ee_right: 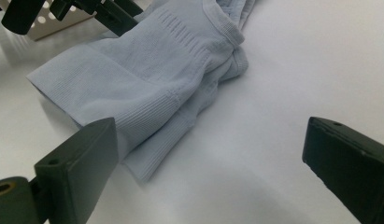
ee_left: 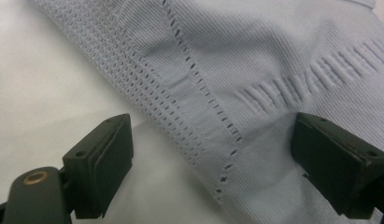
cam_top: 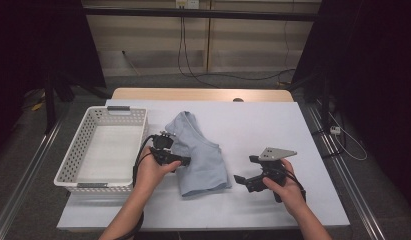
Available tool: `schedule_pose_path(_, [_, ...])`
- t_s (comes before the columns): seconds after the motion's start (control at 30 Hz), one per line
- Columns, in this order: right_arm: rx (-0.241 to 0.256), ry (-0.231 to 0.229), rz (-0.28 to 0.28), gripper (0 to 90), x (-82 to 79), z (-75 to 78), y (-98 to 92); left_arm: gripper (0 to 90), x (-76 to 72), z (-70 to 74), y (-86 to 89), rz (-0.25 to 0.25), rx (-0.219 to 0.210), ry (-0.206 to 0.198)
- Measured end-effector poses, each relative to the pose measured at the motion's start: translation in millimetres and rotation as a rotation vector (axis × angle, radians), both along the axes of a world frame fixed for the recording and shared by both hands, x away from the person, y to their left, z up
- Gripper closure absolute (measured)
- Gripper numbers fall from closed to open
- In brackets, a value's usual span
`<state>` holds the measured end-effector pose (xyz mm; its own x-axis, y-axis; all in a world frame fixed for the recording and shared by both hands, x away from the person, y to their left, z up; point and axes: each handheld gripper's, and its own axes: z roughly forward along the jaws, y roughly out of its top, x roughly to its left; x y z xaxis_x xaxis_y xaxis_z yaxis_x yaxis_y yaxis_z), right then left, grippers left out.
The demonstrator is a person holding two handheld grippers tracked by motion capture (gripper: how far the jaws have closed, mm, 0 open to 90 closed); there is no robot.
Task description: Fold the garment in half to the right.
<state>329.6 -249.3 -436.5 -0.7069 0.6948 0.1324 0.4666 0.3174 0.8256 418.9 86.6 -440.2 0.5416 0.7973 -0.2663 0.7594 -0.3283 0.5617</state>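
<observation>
Work in hand: handling a pale blue garment (cam_top: 200,155) that lies folded on the white counter (cam_top: 273,130), probably to fold it further or move it to the basket (cam_top: 73,165).
Left gripper (cam_top: 179,161): jaws spread wide, down at the garment's near-left edge; in the left gripper view the knit cloth (ee_left: 255,70) runs between the two jaws, one jaw over bare counter and the other over cloth.
Right gripper (cam_top: 245,175): jaws wide apart and holding nothing, just beside the garment's lower right corner; in the right gripper view that corner (ee_right: 147,93) sits by the left jaw, with bare counter ahead of the right one.
Contact: whether the left jaws already press the cloth is hard to tell; no pinch has closed.
Done so far: the garment looks partly folded, and both grippers are brought up to it.
Left to do: close on the cloth, lift or fold it; the basket beyond the left gripper holds nothing.
</observation>
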Motion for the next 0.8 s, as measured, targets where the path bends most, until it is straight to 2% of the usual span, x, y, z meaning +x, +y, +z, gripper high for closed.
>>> schedule_pose_path(0.2, [0.01,-0.001,-0.002,3.2,0.9,1.4,-1.4,15.0,0.0,-4.4,0.3,-0.025,-0.024,-0.015])
schedule_pose_path(0.43, [0.034,0.0,-0.004,3.2,1.7,2.2,-4.6,15.9,-1.8,-4.7,-3.0,-0.018,0.0,-0.022])
schedule_pose_path(0.47, [0.043,0.003,-0.006,3.2,1.9,2.3,-5.2,18.8,-2.5,-3.9,-3.1,-0.027,-0.014,-0.013])
schedule_pose_path(0.53, [0.048,0.002,-0.007,3.2,2.2,2.8,-5.8,35.4,-4.6,-2.5,-3.9,-0.028,-0.051,0.021])
schedule_pose_path(0.57, [0.049,0.0,-0.006,3.2,2.3,3.1,-5.6,37.8,-5.5,-2.8,-5.0,-0.034,-0.036,0.009])
schedule_pose_path(0.8, [0.049,-0.003,-0.001,3.3,2.1,3.0,-2.6,38.6,-8.4,-3.1,-7.5,-0.009,-0.03,-0.001])
